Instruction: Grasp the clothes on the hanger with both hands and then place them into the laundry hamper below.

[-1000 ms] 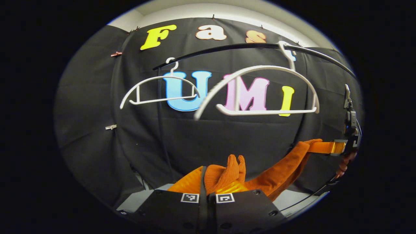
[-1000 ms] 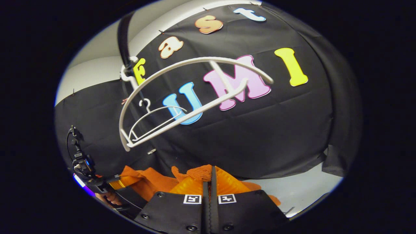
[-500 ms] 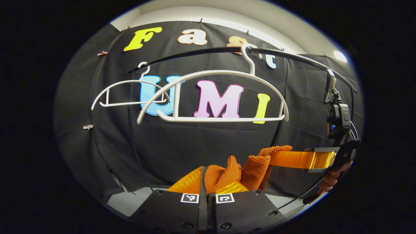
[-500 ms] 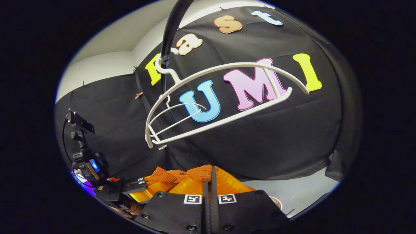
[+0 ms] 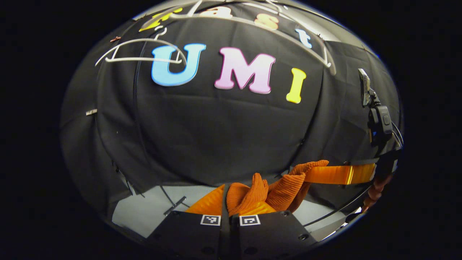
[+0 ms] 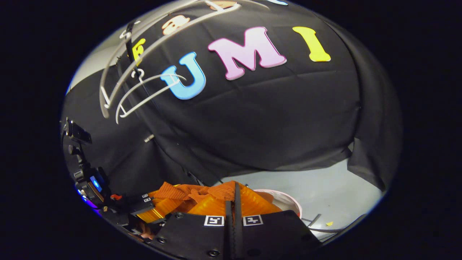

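Left gripper [image 5: 231, 196]: matte black housing, two plates separated by a narrow centre seam, each bearing one square black-and-white fiducial marker and round black screws. Fingers [image 5: 211, 202]: translucent orange ribbed plastic.

Right gripper [image 6: 231, 196]: identical black plates, markers, screws and orange ribbed fingers [image 6: 252, 202]. In the left gripper view its side carries a black mounted module with thin black cables.

Laundry hamper [image 6: 288, 199] mostly hidden behind right gripper [image 6: 233, 202] — near hanger [image 5: 252, 25] blurred, cut off at top
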`<move>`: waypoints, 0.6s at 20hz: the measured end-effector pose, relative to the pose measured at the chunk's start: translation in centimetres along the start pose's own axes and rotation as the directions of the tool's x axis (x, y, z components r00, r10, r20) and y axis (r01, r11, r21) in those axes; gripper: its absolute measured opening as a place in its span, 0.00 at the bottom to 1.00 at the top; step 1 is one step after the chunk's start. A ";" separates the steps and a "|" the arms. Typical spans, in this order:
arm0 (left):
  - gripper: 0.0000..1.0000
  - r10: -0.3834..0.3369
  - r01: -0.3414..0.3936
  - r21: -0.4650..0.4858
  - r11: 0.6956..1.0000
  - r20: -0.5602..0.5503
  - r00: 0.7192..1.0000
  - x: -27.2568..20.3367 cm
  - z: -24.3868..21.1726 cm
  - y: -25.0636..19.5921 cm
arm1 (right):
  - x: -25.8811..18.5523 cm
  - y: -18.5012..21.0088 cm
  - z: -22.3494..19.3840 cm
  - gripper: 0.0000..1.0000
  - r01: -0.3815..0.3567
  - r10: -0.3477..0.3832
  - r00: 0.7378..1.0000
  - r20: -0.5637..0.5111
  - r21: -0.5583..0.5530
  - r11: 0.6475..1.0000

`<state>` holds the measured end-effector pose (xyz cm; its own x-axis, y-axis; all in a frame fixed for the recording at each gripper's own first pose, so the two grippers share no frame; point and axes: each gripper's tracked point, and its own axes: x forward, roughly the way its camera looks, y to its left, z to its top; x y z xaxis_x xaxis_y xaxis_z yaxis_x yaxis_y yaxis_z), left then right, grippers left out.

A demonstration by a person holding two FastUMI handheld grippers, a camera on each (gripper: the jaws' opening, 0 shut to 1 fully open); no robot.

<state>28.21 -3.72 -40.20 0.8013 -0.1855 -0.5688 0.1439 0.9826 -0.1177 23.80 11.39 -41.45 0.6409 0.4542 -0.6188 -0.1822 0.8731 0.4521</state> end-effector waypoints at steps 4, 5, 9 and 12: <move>0.05 0.060 -0.059 0.016 0.998 -0.114 0.992 3.1 -4.2 -0.1 | 3.1 -4.4 -5.4 0.05 0.113 -0.119 0.986 -0.114 -0.061 0.992; 0.05 0.073 -0.071 0.020 0.997 -0.146 0.987 3.4 -4.9 -0.1 | 3.5 -5.3 -6.6 0.05 0.138 -0.148 0.979 -0.140 -0.080 0.987; 0.10 0.101 -0.105 0.001 0.994 -0.286 0.953 2.7 -7.6 -0.3 | 3.8 -6.4 -9.3 0.29 0.186 -0.209 0.961 -0.179 -0.137 0.973; 0.74 0.125 -0.132 -0.003 0.991 -0.305 0.944 2.9 -8.7 0.6 | 3.5 -7.9 -9.3 0.99 0.260 -0.287 0.947 -0.143 -0.181 0.949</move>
<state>25.54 -3.77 -49.02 0.5972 -0.0563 -0.8001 0.0351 0.9984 -0.0440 20.53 7.72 -53.16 0.5525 0.2051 -0.8079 -0.1412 0.9783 0.1518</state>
